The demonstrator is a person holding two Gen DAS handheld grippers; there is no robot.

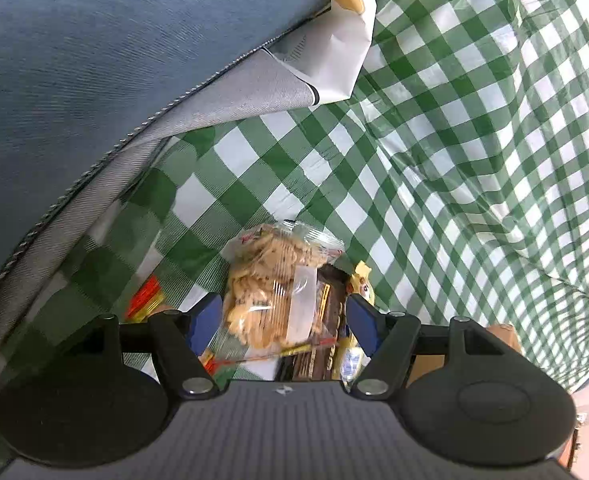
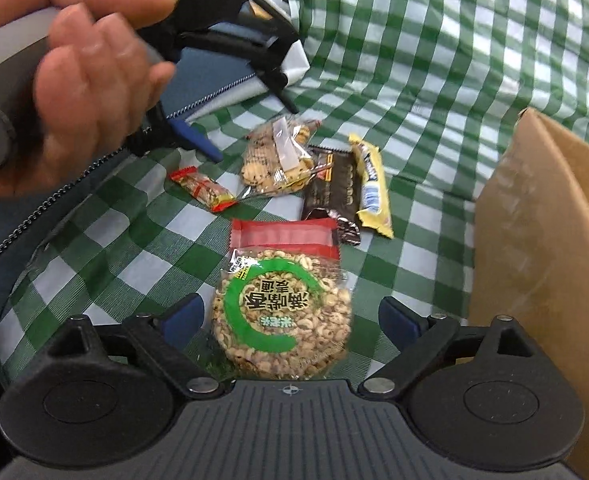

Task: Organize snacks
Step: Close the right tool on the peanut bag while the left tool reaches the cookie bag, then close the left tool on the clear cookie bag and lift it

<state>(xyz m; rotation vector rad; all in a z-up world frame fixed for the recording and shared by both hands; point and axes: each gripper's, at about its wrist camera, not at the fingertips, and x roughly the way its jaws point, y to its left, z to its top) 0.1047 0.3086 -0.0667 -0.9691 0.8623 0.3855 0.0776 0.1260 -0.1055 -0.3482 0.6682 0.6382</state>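
On crinkled checked cloth [image 2: 434,60], round puffed-grain cake [image 2: 282,312], clear cookie bag [image 1: 272,284], both grippers' jaws released.

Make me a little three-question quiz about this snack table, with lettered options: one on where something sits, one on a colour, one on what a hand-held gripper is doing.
1. Where is the cardboard box in the right wrist view?
A. At the right edge of the picture
B. Under the snacks
C. At the far left

2. What colours is the tablecloth?
A. Red and white
B. Green and white
C. Plain blue

3. How does the right hand-held gripper stand around the round puffed-grain cake?
A. Shut tight on it
B. Open, pads clear of it on both sides
C. Holding the yellow bar

Answers:
1 A: the brown box wall fills the right side, beside the snacks.
2 B: green and white checks cover the whole table.
3 B: the blue pads sit apart from the wrapper on both sides.
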